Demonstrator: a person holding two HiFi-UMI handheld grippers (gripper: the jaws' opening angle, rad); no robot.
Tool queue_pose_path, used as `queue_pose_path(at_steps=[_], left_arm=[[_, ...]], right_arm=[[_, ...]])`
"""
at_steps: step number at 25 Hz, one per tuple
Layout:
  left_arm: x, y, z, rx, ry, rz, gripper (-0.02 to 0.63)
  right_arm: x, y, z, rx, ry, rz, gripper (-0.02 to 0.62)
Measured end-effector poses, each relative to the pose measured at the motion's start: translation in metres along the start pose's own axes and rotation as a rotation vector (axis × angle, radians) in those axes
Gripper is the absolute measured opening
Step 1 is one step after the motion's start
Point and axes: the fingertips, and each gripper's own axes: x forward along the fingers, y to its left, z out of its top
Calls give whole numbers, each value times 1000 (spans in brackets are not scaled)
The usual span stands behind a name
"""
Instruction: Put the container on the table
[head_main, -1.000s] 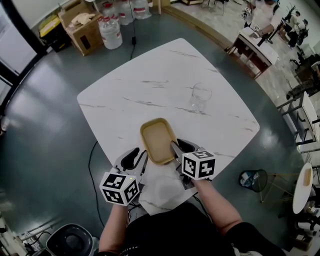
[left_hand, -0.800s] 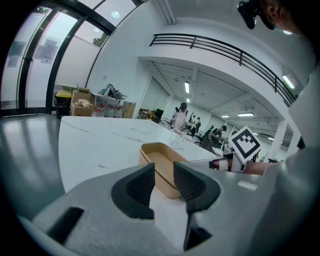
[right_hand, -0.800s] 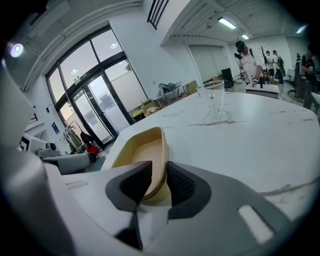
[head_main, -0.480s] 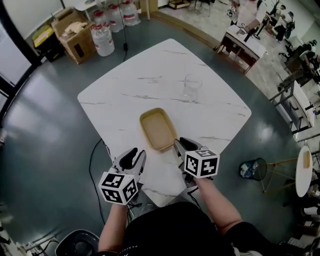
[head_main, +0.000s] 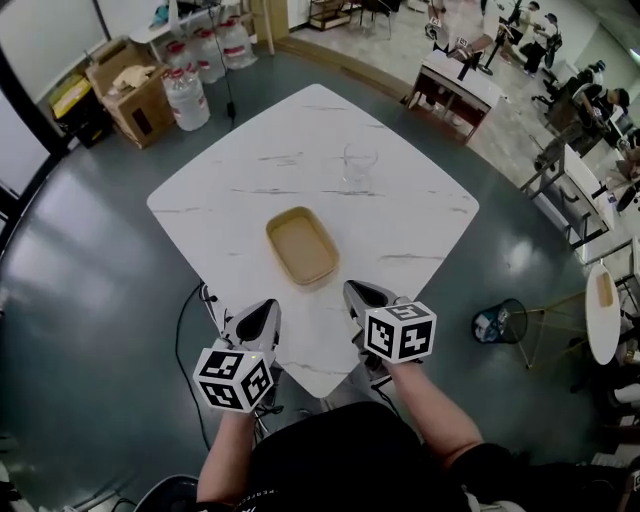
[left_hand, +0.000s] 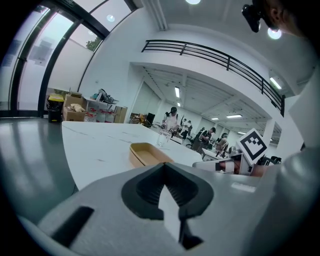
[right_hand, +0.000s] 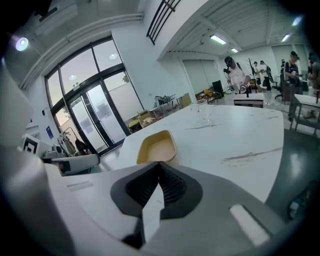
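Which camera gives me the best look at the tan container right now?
The head view: the container lies whole on the table, seen from above. Both gripper views show it low and foreshortened, its near end cut off.

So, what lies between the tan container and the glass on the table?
Nothing: in the head view, only bare white table separates the container and the glass.

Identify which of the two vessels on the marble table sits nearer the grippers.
The shallow tan container; the clear glass stands farther off, beyond it.
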Motion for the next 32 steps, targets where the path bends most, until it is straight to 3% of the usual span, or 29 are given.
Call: queue_pose_path(at_steps=[18,32], left_arm=[[-45,-51,-50,44,56,-67,-5],[-71,-70,-67,76,74,-79,-3]], right_arm=[[-67,43,-54,-53,-13,35,0],[-96,71,-72,-101,-46,46,0]])
